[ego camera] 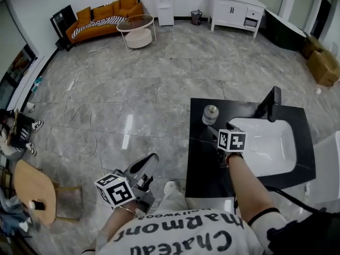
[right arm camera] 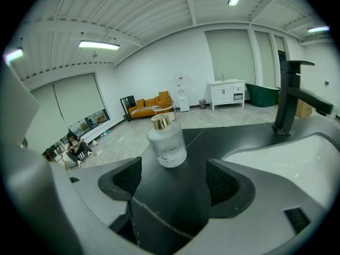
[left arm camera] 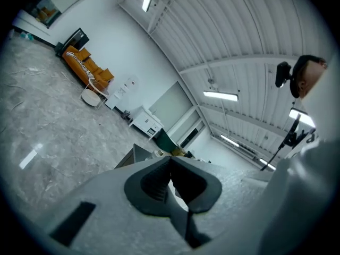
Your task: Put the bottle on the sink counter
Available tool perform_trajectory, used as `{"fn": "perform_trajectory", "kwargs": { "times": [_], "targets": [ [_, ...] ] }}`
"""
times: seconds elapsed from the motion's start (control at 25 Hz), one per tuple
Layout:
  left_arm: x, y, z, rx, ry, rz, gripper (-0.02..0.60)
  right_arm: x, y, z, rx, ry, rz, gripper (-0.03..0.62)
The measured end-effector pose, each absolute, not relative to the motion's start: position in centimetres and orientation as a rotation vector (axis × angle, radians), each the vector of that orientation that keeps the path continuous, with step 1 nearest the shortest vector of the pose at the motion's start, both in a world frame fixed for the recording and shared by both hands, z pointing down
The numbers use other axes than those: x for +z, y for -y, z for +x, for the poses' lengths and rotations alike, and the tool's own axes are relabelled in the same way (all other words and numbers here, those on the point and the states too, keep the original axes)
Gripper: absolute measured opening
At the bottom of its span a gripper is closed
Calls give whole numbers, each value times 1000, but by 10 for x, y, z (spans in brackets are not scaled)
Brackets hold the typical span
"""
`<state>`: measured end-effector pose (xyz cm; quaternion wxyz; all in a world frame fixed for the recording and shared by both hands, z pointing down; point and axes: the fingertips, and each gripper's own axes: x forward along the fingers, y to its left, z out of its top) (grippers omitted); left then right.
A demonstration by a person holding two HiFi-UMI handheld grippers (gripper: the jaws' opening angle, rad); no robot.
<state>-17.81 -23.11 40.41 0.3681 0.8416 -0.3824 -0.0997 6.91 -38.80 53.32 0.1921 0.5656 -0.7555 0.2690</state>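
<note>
My right gripper gapes wide and empty; the frosted glass bottle with gold cap stands upright on the black sink counter, just beyond its jaws. My left gripper is pinched closed on nothing.

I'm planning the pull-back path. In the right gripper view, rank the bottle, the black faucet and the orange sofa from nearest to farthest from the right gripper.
1. The bottle, upright on the black counter, just ahead of the open right gripper.
2. The black faucet, farther off to the right.
3. The orange sofa, against the far wall.
</note>
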Motion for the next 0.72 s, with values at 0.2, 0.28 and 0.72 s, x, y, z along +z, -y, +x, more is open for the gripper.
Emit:
{"fn": "perform_trajectory", "kwargs": {
  "times": [0.2,0.28,0.72],
  "targets": [
    [382,192,-160,-322,1009,2211,15,513,322,79,935,2184,1598,342],
    [373,173,-146,-336,1004,2233,15,496,293,79,999,2269,1546,342],
    [332,82,-59,-329,937,2400,14,389,162,118,740,2552,1459,66]
  ]
}}
